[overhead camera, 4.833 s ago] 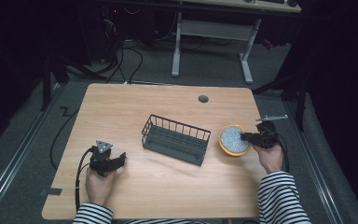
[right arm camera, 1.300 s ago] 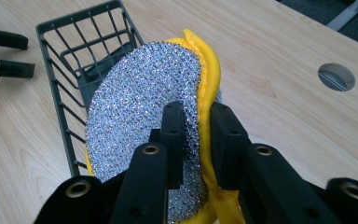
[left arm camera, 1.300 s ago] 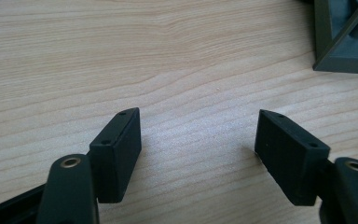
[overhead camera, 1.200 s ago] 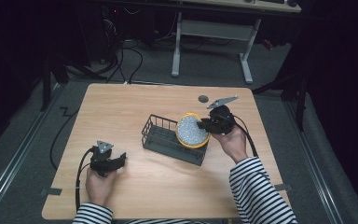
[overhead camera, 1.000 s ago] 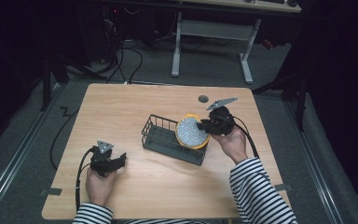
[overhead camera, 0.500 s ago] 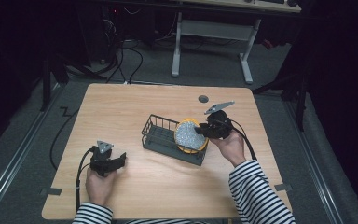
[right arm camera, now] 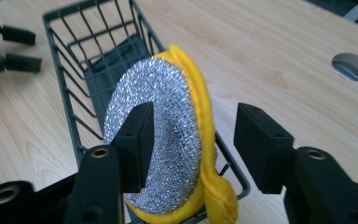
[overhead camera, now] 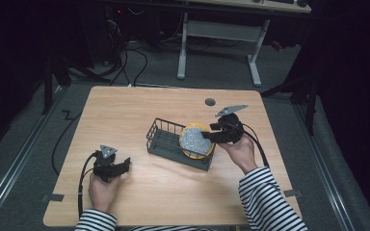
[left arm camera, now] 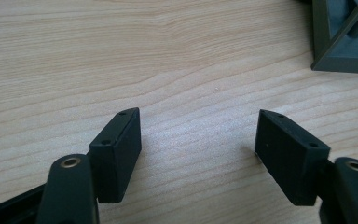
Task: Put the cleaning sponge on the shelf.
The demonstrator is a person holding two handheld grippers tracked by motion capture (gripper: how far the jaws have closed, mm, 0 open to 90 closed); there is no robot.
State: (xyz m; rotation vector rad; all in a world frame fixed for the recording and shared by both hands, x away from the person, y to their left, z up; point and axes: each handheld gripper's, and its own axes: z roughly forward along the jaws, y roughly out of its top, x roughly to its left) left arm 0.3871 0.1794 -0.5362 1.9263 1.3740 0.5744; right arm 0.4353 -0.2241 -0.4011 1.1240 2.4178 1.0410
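A round sponge (overhead camera: 196,141) with a silver mesh face and a yellow back (right arm camera: 168,126) stands on edge in the right end of the dark wire basket (overhead camera: 166,139), leaning on its end wall (right arm camera: 74,60). My right gripper (overhead camera: 211,134) straddles the sponge's upper edge; its jaws have just been opening. In the right gripper view the gripper (right arm camera: 193,135) has one pad against the silver face and a clear gap between the other pad and the yellow rim. My left gripper (overhead camera: 124,163) rests on the table at the front left, open (left arm camera: 198,144) with only bare wood between its pads.
The wooden table (overhead camera: 139,110) has a round cable hole (overhead camera: 210,102) near its far edge, behind the right hand. A basket corner (left arm camera: 340,51) shows far ahead of the left gripper. Dark floor, cables and a desk frame (overhead camera: 219,33) lie beyond the table.
The sponge, earlier on the table at the right, was carried left and now sits lower in the basket's right end. The right jaws have spread apart. The left hand has not moved.
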